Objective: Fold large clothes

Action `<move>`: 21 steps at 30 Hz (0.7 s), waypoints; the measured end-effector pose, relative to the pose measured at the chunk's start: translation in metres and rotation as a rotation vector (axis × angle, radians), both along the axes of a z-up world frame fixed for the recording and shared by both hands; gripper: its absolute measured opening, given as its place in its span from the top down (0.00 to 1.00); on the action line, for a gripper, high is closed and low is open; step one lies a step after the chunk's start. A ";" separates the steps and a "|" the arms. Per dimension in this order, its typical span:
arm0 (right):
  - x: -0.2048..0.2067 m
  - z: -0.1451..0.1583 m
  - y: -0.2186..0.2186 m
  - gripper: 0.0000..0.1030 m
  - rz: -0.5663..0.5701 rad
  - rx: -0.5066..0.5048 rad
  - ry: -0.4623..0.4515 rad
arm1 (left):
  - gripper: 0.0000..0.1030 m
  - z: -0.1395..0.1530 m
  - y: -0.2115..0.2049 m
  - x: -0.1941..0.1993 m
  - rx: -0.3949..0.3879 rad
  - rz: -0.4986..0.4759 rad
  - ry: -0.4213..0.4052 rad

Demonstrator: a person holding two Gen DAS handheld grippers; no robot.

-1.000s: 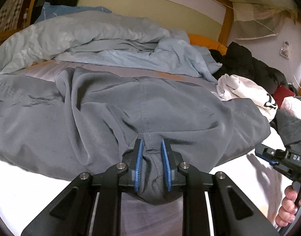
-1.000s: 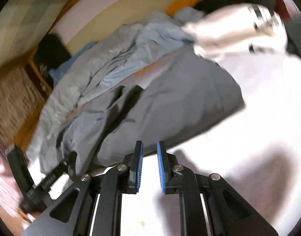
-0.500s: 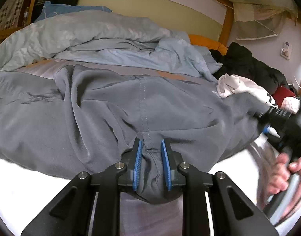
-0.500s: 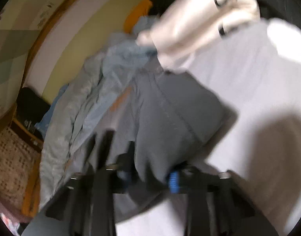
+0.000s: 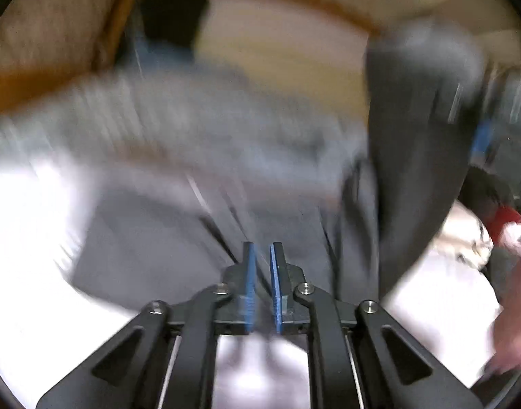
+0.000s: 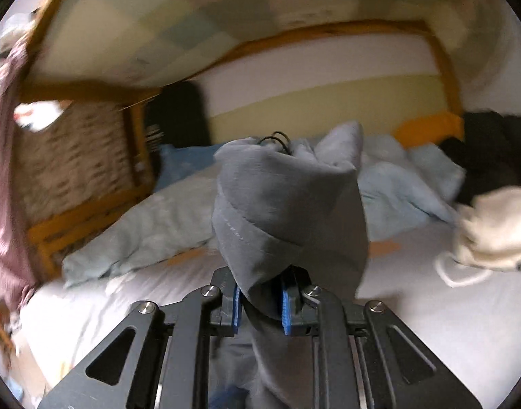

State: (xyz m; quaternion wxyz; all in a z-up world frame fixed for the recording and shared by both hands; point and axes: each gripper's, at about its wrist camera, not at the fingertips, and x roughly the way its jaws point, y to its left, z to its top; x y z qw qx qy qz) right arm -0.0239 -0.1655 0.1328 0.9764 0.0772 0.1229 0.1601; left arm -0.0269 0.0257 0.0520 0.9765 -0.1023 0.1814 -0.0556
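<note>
Trousers [image 6: 287, 211], grey, hang between my two grippers above the bed [image 6: 413, 272]. The right gripper [image 6: 260, 306] has its jaws nearly closed on a thick bunch of the cloth; the hem mounds up over the pads [image 6: 285, 306] and hides what lies ahead. I judge this grip is taken at one end so the cloth can be lifted clear and laid over itself.

The left gripper [image 5: 263, 283] shows a narrow gap, its jaws having just been closing. Its view is badly blurred; grey cloth [image 5: 328, 248] lies around and behind the pads [image 5: 249, 279], but I cannot tell whether any is pinched between them. A tall grey column of cloth rises at right, toward the other tool.

Quilt [image 6: 151, 231], pale blue, sits bunched toward the headboard, and a white garment [image 6: 492, 235] lies at right, both apart from the load.
</note>
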 end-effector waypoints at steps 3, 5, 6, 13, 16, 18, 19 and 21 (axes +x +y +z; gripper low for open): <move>-0.001 -0.008 0.040 0.82 0.052 -0.028 0.004 | 0.88 0.036 0.059 -0.014 -0.026 0.084 -0.045; -0.001 -0.016 0.061 0.82 0.071 -0.013 0.024 | 0.88 0.042 0.090 -0.025 -0.057 0.152 -0.053; -0.002 -0.021 0.074 0.82 0.091 -0.005 0.034 | 0.88 0.043 0.105 -0.031 -0.065 0.201 -0.053; -0.004 -0.076 0.165 0.82 0.231 -0.100 0.103 | 0.88 0.024 0.158 -0.037 -0.143 0.319 -0.009; 0.015 -0.116 0.202 0.82 0.265 -0.165 0.212 | 0.88 0.022 0.156 -0.042 -0.003 0.410 0.000; 0.036 -0.147 0.211 0.82 0.258 -0.158 0.331 | 0.88 0.017 0.158 -0.040 -0.005 0.390 0.010; 0.037 -0.153 0.213 0.82 0.248 -0.159 0.329 | 0.87 0.014 0.161 -0.037 -0.037 0.364 0.014; 0.029 -0.153 0.220 0.82 0.219 -0.216 0.276 | 0.77 0.007 0.165 -0.036 -0.069 0.327 0.029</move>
